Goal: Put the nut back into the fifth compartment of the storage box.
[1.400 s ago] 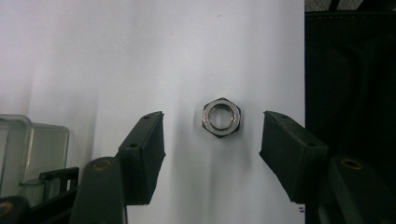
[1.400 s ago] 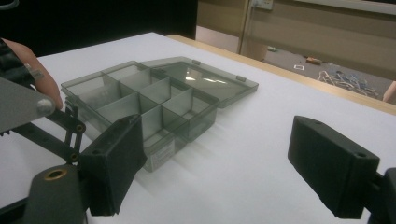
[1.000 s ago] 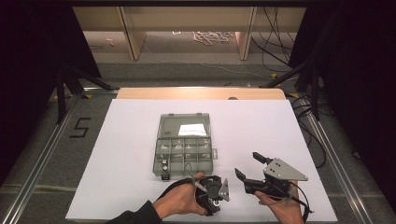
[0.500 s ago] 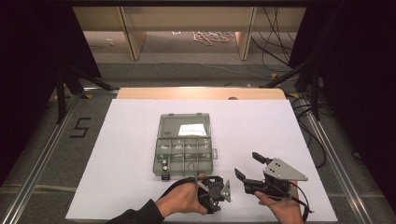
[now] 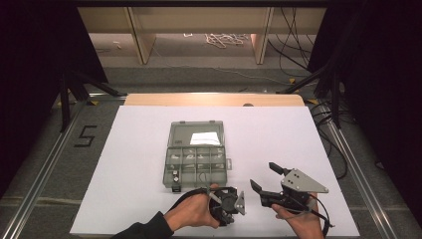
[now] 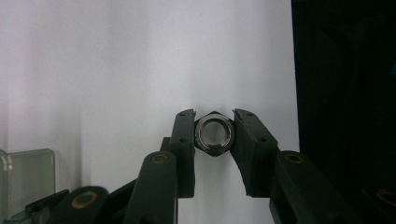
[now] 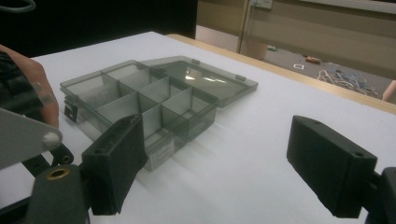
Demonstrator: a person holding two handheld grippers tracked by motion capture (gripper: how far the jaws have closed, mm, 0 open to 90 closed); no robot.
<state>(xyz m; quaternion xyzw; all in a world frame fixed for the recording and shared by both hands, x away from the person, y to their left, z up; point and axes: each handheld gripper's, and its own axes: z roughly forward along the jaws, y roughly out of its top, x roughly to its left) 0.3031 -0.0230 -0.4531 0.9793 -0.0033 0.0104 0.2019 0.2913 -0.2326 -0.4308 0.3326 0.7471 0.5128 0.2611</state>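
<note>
Gripping one steel hex nut (image 6: 214,134) flat to flat, your left tongs (image 5: 230,202) sit low at the bench's (image 5: 139,149) near edge, just beside the organizer box (image 5: 195,154). Its small contents are too blurred to count. Your right tongs (image 7: 233,163) gape wide, empty, angled toward the box, hand cupped beneath.

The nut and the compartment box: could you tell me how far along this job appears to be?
Done: the compartment box lies open on the table, lid folded back, and the left gripper is shut on a hex nut. In hand: that nut, held over the white surface near the box. Left, probably: placing or using the nut; the right gripper is open with nothing between its jaws.
</note>
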